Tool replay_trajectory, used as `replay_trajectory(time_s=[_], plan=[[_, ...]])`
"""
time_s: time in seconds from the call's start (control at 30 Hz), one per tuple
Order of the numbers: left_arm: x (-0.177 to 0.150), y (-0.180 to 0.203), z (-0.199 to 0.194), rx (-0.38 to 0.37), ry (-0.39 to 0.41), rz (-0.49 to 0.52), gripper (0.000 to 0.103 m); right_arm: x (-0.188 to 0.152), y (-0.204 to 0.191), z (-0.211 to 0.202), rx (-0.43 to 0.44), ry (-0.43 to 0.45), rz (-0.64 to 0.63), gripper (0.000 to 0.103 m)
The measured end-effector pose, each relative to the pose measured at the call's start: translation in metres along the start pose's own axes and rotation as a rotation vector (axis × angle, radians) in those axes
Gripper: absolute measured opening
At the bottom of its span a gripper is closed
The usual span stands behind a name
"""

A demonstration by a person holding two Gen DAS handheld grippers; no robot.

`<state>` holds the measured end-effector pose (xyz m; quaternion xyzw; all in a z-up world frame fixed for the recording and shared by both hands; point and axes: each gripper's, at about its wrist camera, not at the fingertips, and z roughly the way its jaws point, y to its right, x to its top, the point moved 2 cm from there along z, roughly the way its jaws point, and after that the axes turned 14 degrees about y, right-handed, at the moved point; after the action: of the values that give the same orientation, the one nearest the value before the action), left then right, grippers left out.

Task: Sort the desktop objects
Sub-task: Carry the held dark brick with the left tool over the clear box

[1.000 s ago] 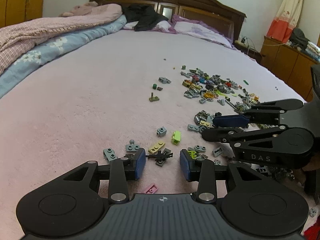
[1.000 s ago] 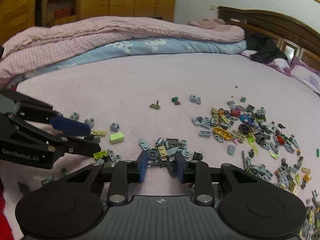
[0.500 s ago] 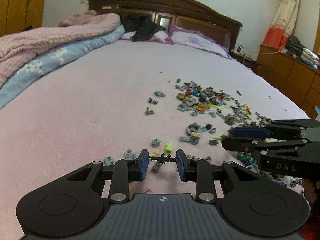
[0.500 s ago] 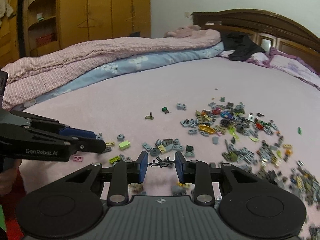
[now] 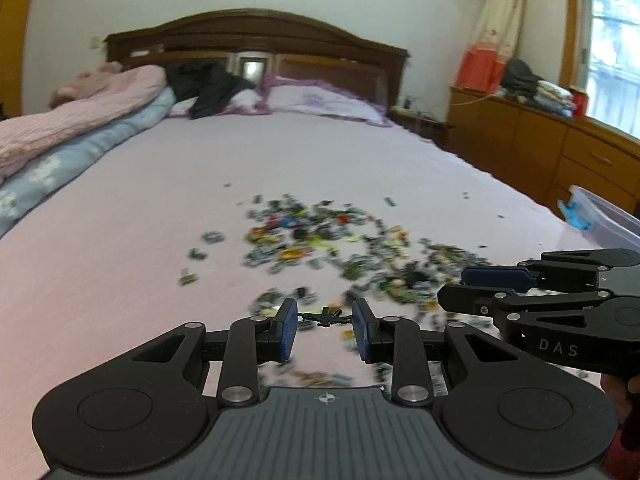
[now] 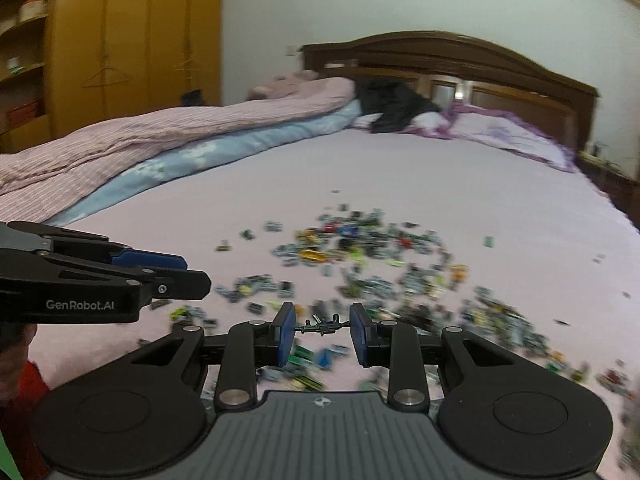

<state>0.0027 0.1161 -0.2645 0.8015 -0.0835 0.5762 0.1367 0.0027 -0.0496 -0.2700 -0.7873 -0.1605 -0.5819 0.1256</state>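
One wide bed (image 5: 280, 168) with a pale pink sheet fills both views, and it ends at a dark wooden headboard (image 5: 256, 36). Along its left side lie a pink quilt (image 6: 140, 140) and under it a blue flowered quilt (image 6: 240, 148). A yellow-brown wardrobe (image 6: 132, 40) stands behind them, and a low wooden cabinet (image 5: 540, 144) stands on the other side of the bed. A purple pillow (image 5: 320, 102) and a black garment (image 5: 212, 84) lie near the headboard. A clear plastic box (image 5: 608, 216) shows at the right edge of the bed. Many small toy bricks (image 5: 320, 236) of mixed colours are scattered on the sheet in a loose, blurred heap. The left tool (image 5: 325, 316) is held above the near edge of this heap, and its blue pads are pinching a thin black piece (image 5: 324, 317) that spans the gap between them. The right tool (image 6: 322, 326) is just beside it, at about the same height, and its pads are pinching a small black toy gun (image 6: 320, 327) that lies crosswise between them, lifted off the sheet.
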Motion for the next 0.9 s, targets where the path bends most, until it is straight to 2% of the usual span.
replay_trajectory(time_s=[0.23, 0.5, 0.9], plan=[[0.009, 0.036, 0.012, -0.081, 0.008, 0.034, 0.031, -0.001, 0.027, -0.034, -0.106, 0.032, 0.032, 0.032], [0.030, 0.086, 0.032, -0.204, 0.044, 0.106, 0.031, 0.011, 0.058, -0.071, -0.223, 0.117, 0.033, 0.032], [0.049, 0.162, 0.067, -0.359, 0.082, 0.135, 0.031, 0.008, 0.111, -0.111, -0.390, 0.190, 0.064, 0.032]])
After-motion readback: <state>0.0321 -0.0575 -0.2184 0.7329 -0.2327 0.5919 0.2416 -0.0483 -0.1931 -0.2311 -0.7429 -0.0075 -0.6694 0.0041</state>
